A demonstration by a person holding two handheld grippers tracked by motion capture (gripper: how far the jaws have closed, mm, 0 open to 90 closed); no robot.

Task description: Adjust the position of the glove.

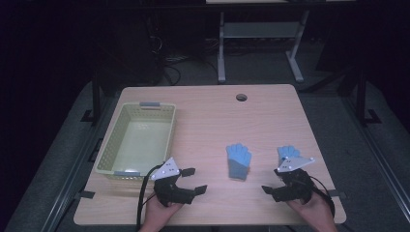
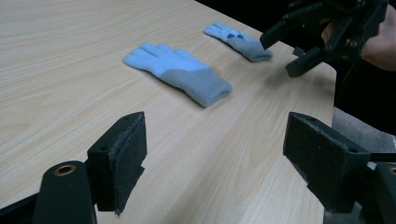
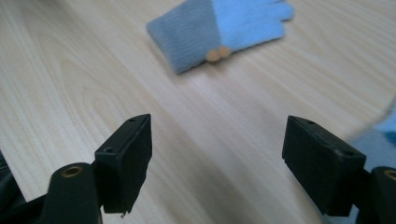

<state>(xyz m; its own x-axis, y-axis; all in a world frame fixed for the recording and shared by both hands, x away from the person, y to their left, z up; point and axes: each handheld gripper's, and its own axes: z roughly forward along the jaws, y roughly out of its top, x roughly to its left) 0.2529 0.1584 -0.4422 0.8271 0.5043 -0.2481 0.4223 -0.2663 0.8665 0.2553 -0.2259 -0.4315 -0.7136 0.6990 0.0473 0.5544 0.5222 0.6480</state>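
I have both grippers low in the high view, each with its jaws spread wide and nothing between them. My left gripper [image 1: 192,180] sits at the lower left of centre, just beside the near corner of the pale yellow basket [image 1: 112,151], which stands on the left part of the wooden table [image 1: 212,111]. My right gripper [image 1: 271,185] is at the lower right, near the table's front edge.

Two blue gloves lie flat on the wood. The middle glove [image 1: 239,160] rests between the two grippers, a little above them in the frame, fingers pointing away from me — grey cuff toward me. The right glove [image 1: 287,152] lies just above the right gripper, partly hidden by its grey plate.

In the left gripper view the middle glove [image 2: 177,72] lies at upper centre, apart from the jaws.
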